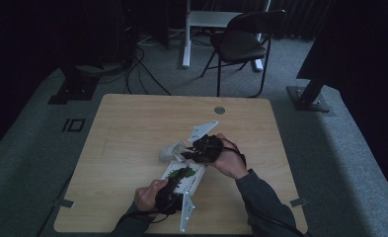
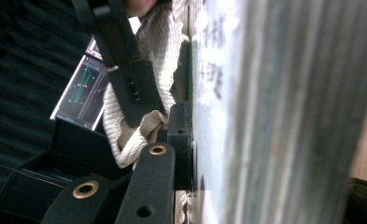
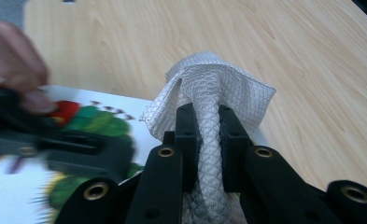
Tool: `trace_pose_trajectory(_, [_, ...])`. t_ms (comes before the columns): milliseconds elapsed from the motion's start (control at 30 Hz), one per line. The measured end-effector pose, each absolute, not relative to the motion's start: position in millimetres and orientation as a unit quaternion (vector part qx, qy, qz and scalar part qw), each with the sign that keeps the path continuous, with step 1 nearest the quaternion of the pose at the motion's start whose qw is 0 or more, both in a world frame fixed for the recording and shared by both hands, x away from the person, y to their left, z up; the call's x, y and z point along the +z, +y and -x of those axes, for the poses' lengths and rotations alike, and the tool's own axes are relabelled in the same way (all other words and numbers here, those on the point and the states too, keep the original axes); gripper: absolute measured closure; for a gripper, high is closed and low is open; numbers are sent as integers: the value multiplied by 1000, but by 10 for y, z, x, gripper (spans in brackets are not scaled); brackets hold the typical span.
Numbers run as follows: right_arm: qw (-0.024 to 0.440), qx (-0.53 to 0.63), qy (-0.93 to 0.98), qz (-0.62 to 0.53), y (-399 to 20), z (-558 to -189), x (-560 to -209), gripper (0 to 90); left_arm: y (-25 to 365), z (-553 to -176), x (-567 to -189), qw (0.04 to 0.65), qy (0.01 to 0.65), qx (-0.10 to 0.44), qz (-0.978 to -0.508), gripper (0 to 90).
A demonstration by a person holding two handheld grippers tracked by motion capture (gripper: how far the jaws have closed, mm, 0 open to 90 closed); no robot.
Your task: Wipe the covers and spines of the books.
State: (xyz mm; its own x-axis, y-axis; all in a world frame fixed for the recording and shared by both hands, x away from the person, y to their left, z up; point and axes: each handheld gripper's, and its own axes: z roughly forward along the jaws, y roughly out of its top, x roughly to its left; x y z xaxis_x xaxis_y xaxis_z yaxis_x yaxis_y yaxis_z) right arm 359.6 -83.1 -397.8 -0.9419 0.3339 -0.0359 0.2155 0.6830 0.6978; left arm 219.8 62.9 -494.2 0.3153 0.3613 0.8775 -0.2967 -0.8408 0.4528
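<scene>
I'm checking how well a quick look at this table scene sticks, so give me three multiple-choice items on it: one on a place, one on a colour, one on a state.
1. Where does the book lie?
A. On the chair
B. On the table, near its front edge
C. On the floor

2. What colour is the cloth?
A. Red
B. Black
C. White

3. How does the right gripper stand?
A. Shut on the cloth
B. Wide open above the cloth
C. Shut on the book

Answers:
1 B: the high view shows it flat on the table between the two hands.
2 C: the right gripper view shows a white waffle weave.
3 A: both jaws there press the bunched cloth between them.
</scene>
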Motion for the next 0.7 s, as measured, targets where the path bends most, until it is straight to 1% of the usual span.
trace_pose_trajectory(233, [105,351,909,-197,-942,-3794,-4018,818,629,-2196,-4937,282,19,585,-760,783])
trace_pose_trajectory(433, [130,339,904,-226,-999,-3873,-4041,819,629,-2196,-4935,283,18,585,-760,783])
trace_pose_trajectory(700, [140,339,895,-252,-1066,-3945,-4034,819,634,-2202,-4936,283,19,585,-760,783])
